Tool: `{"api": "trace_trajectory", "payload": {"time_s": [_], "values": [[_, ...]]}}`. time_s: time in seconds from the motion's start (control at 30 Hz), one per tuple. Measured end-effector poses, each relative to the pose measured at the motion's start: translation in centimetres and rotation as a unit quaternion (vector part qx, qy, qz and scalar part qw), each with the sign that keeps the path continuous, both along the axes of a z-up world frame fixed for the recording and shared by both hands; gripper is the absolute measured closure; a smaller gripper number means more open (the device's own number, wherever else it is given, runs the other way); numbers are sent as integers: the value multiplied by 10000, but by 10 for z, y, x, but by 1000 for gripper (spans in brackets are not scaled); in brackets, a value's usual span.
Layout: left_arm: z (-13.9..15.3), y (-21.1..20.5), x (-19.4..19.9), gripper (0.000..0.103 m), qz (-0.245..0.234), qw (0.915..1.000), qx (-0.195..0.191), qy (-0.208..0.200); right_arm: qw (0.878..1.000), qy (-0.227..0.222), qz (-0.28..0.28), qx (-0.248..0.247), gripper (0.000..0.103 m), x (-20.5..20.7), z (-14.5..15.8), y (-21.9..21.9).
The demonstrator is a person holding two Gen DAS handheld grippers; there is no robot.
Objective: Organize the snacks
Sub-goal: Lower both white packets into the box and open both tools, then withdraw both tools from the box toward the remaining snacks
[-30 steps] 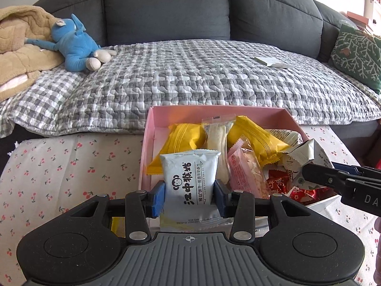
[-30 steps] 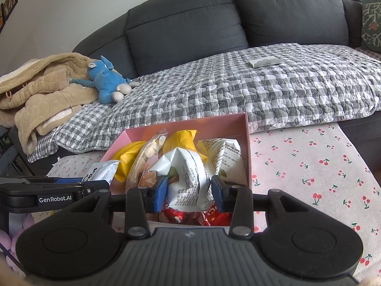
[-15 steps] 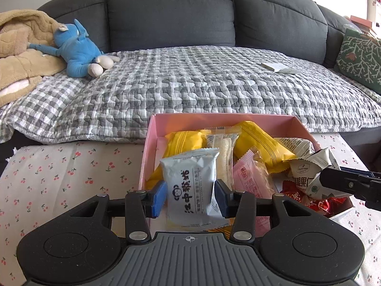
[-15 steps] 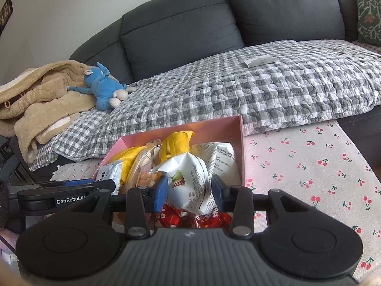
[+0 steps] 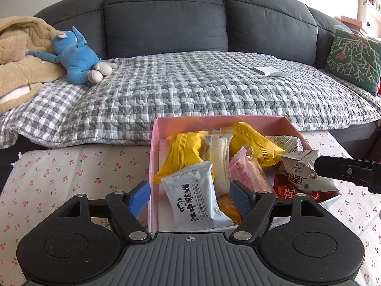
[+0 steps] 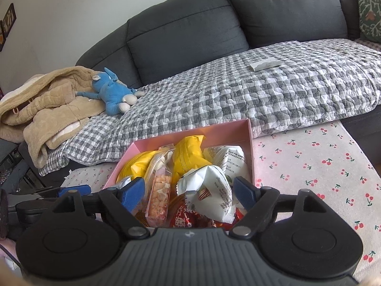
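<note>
Left gripper point(image 5: 190, 199) opening, pads clear of my pale blue biscuit pack point(image 5: 195, 197), which lies betw. them at 6 o'clock in the pink box point(image 5: 153, 166); its lower end is cut off behind the gripper body. Right gripper point(image 6: 190, 193) also opening, white crumpled pack point(image 6: 209, 193) loose betw. its jaws, resting on red wrappers point(image 6: 183, 220) mostly hidden. Yellow packs point(image 5: 185, 152) sit at 12 o'clock. Box's near wall is hidden in both views. Right gripper's finger pokes in at 3 o'clock of left view, rest cut off.
</note>
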State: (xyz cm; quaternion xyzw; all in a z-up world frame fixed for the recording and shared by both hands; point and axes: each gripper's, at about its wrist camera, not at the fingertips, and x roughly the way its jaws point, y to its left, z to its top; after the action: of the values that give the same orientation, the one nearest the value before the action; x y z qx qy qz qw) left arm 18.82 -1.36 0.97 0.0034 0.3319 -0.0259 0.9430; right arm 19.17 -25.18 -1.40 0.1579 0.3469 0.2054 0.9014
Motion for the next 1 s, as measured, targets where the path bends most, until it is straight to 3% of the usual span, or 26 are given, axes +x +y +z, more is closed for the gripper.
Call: {"api": "trace_trajectory", "payload": {"time_s": [0.23,0.53,0.8,1.0], "values": [[2,14,-21,19,-9,10000,8,41,9999,-23,65,-132,7,-12,2,6],[-6,38,-53,13,-79,9996,125,243,9988,-62,154,-469,1,-31,1,17],[-21,60,-76,8,-101,9988,306,365,9958,-183,408,-801,0,-49,1,33],[-38,74,-83,8,21,9986,182,492,9921,-288,650,-1030,0,-56,-2,47]]}}
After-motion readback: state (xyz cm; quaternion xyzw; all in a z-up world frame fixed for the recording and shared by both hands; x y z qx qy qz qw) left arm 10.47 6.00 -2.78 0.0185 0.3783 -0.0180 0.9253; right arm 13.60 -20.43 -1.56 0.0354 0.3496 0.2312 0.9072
